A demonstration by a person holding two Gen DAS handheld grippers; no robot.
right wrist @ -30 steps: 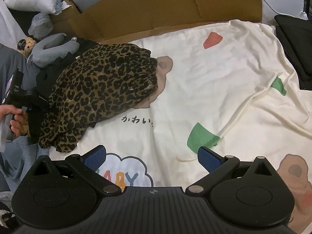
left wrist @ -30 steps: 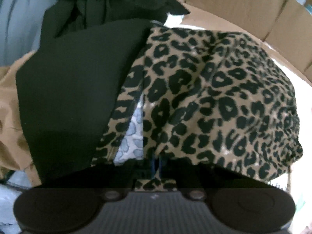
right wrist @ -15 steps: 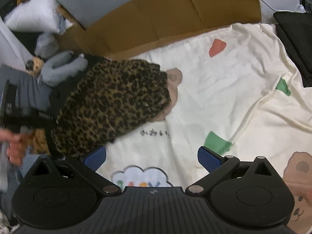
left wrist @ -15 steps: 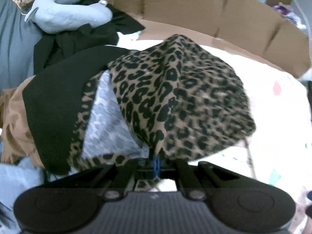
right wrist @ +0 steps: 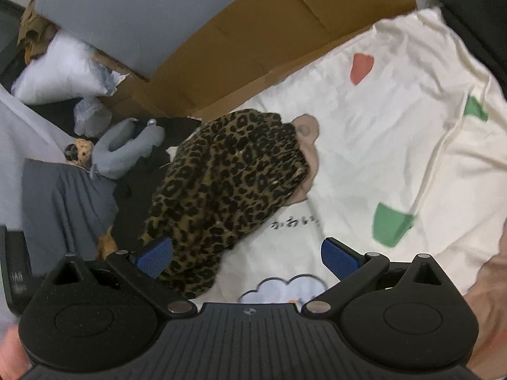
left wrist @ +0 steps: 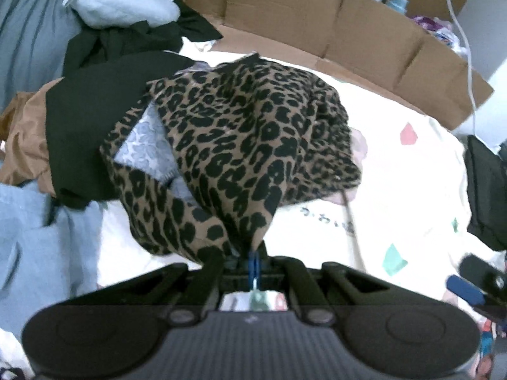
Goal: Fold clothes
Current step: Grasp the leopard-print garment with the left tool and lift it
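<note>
Fingers of the left gripper point(left wrist: 254, 261) are pinched tight on a fold of the leopard-print garment point(left wrist: 250, 145), which hangs bunched from that grip above a cream printed sheet point(left wrist: 408, 177). The right gripper point(right wrist: 247, 255) has its blue-padded fingers point(right wrist: 339, 258) spread wide and holds nothing, though the garment's lower edge lies just in front of its left pad.

The sheet is bare across its right half, giving open room toward a black item point(left wrist: 484, 196) at the far edge. A cardboard wall point(left wrist: 348, 28) borders the sheet at the back. To the left the space is crowded with a black cloth point(left wrist: 88, 120), a tan cloth point(left wrist: 25, 145) and pale blue fabric point(left wrist: 41, 237).

Only the left wrist view shows the garment's pale grey inner side point(left wrist: 144, 145) and the grip itself. Only the right wrist view shows a white pillow point(right wrist: 63, 72), a grey pleated fabric point(right wrist: 63, 202) and the garment's full outline beside a grey soft toy point(right wrist: 126, 148).
</note>
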